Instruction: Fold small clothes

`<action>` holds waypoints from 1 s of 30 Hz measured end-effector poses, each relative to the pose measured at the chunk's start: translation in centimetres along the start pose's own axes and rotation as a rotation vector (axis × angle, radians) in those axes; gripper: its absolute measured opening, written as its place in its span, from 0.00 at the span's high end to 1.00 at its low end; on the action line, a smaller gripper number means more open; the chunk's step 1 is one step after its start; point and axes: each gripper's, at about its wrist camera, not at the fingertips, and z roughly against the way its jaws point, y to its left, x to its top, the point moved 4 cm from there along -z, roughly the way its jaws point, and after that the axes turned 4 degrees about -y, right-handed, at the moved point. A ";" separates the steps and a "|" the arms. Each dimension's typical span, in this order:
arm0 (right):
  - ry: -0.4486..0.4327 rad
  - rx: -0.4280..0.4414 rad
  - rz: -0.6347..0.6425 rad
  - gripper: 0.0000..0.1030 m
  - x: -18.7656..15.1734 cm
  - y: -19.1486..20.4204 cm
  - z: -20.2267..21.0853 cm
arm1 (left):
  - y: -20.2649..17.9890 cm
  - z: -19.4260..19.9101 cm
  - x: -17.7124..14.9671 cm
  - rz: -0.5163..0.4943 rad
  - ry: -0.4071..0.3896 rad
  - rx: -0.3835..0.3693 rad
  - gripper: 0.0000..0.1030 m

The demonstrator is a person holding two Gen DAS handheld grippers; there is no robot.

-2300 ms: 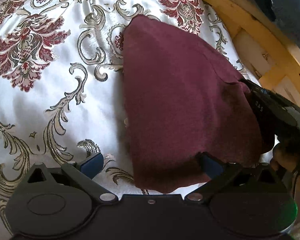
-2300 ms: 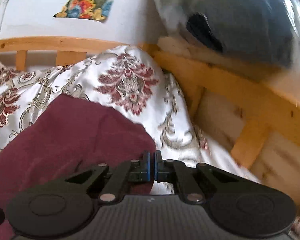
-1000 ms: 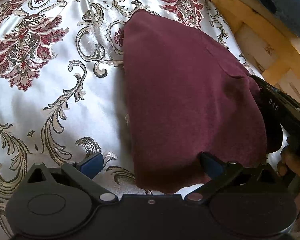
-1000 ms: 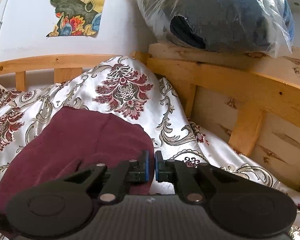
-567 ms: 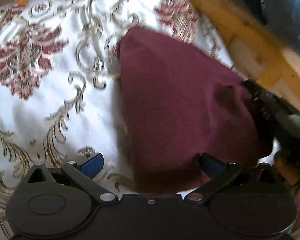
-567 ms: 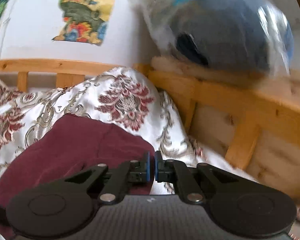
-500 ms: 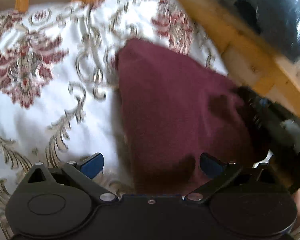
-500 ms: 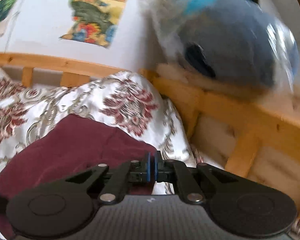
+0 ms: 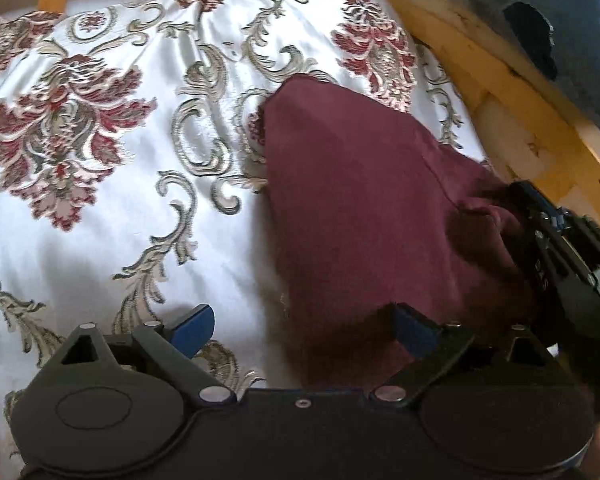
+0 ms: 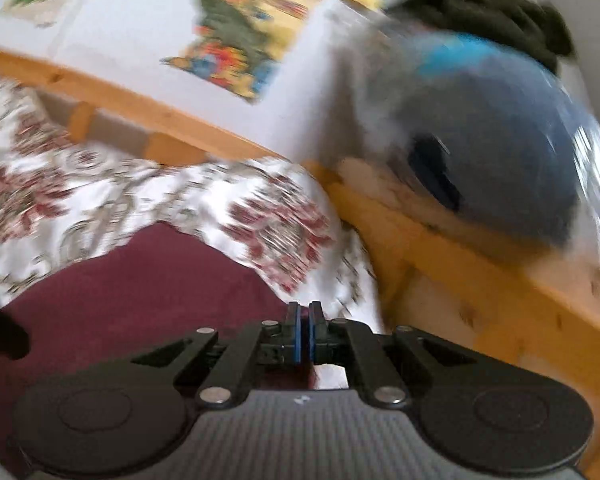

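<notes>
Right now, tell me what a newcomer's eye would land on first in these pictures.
The maroon cloth stands out, lying on the white bedspread with red and gold scrollwork. The right gripper is shut on the cloth's right edge, while the left gripper stands open over its near end. A plastic-wrapped blue bundle sits on the wooden frame.

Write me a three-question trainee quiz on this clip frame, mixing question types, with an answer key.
1. True or false: the left gripper is shut on the maroon cloth.
2. Multiple choice: the maroon cloth lies on (A) a bare wooden floor, (B) a white floral bedspread, (C) a metal tray.
3. Short answer: which gripper pinches an edge of the cloth?

Key:
1. False; its fingers stand wide apart, one over the bedspread and one over the cloth's near edge, not pressing on it.
2. B.
3. The right gripper; its fingers are closed on the cloth's edge, beside the wooden bed frame.
</notes>
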 end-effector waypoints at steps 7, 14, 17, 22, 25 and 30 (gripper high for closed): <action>0.089 0.083 -0.383 0.91 -1.7 -5.1 -1.5 | 0.1 -0.8 0.3 0.046 0.030 -0.086 0.04; 0.158 0.263 -0.762 0.46 -3.7 -8.5 -3.4 | 1.0 -1.7 1.6 0.165 0.016 -0.216 0.01; 0.179 0.314 -0.837 0.39 -4.4 -9.2 -4.1 | 1.3 -2.2 1.8 0.178 0.037 -0.199 0.01; 0.144 0.398 -0.982 0.21 -4.9 -10.9 -4.5 | 1.6 -2.8 1.5 0.186 0.058 -0.187 0.01; 0.186 0.469 -0.943 0.10 -4.6 -10.7 -5.1 | 1.7 -3.0 1.3 0.183 0.066 -0.185 0.01; 0.254 0.487 -0.802 0.09 -4.8 -9.2 -6.2 | 1.8 -3.0 1.4 0.174 0.074 -0.194 0.01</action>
